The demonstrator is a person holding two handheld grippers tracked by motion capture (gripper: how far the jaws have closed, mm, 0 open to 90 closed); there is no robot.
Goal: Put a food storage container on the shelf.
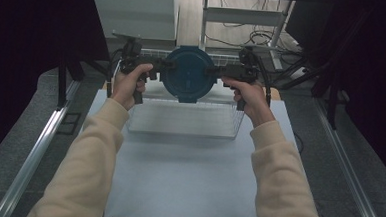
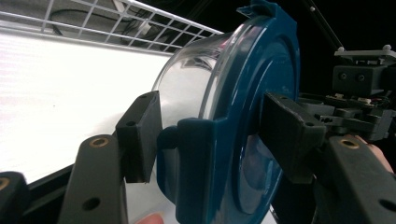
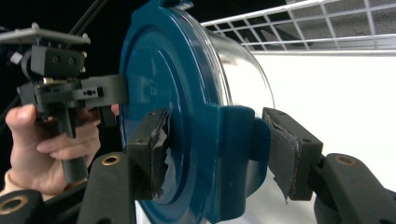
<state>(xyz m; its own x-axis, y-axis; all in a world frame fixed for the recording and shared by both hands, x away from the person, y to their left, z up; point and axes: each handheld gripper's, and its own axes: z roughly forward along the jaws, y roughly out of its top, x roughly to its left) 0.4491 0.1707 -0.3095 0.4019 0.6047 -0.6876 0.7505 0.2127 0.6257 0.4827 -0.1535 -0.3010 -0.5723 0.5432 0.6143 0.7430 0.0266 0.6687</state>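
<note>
Two black two-jaw grippers are seen in the high view, the left gripper and the right gripper, each clamped on an opposite side of one round clear-bodied container with a dark blue snap lid. The container is held on edge, lid toward the camera, above the far part of one white wire basket that stands on a pale table top. Two cream sleeves are counted, one per forearm.

From the left gripper view, the left gripper is seen pinching a side clip of the blue lid: one pad is pressed on the lid face and the other behind the clip, beside the clear wall. The basket's wire rim is seen behind, and the other gripper beyond the lid.

From the right gripper view, the right gripper is seen closed on the opposite clip in the same manner; its pad coverings look worn and torn, so slipping is judged possible.

The step in hand is judged to be carrying the container to the basket. It is best done with both hands moved together at one pace, the squeeze kept even, and the container lowered level so that neither clip is pried open.
</note>
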